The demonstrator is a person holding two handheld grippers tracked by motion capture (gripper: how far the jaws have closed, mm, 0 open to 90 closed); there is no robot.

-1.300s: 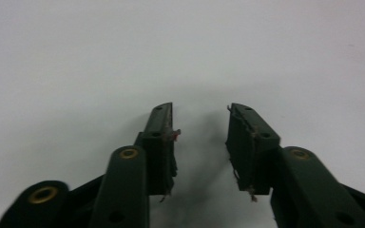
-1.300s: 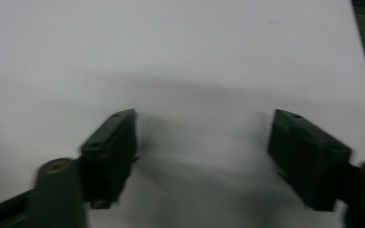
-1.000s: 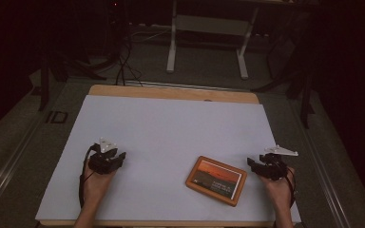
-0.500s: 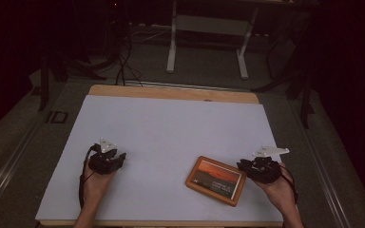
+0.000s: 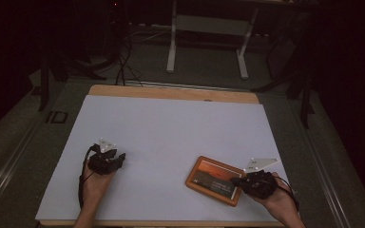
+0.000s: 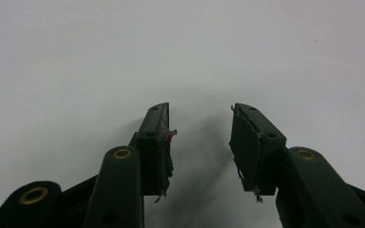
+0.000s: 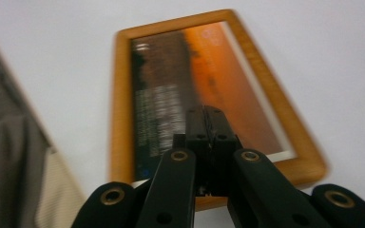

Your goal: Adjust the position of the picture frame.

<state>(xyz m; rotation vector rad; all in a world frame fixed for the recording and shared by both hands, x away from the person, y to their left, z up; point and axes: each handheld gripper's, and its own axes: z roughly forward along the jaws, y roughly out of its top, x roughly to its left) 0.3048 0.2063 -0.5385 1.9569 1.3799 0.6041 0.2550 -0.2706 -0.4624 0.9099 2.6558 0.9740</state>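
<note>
Frame (image 5: 216, 180) lies flat at the table's (image 5: 171, 137) right front, long axis ten-to-four, right gripper (image 5: 234, 181) over its near end, jaws just snapped together, empty. Left gripper (image 5: 121, 157) idles half-open at nine o'clock, well apart.

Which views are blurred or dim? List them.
High view: dim, surroundings nearly black, only the white table lit. Right gripper view: picture frame smeared by motion blur. Left gripper view: evenly lit, the left claw casting a soft shadow on the table.
</note>
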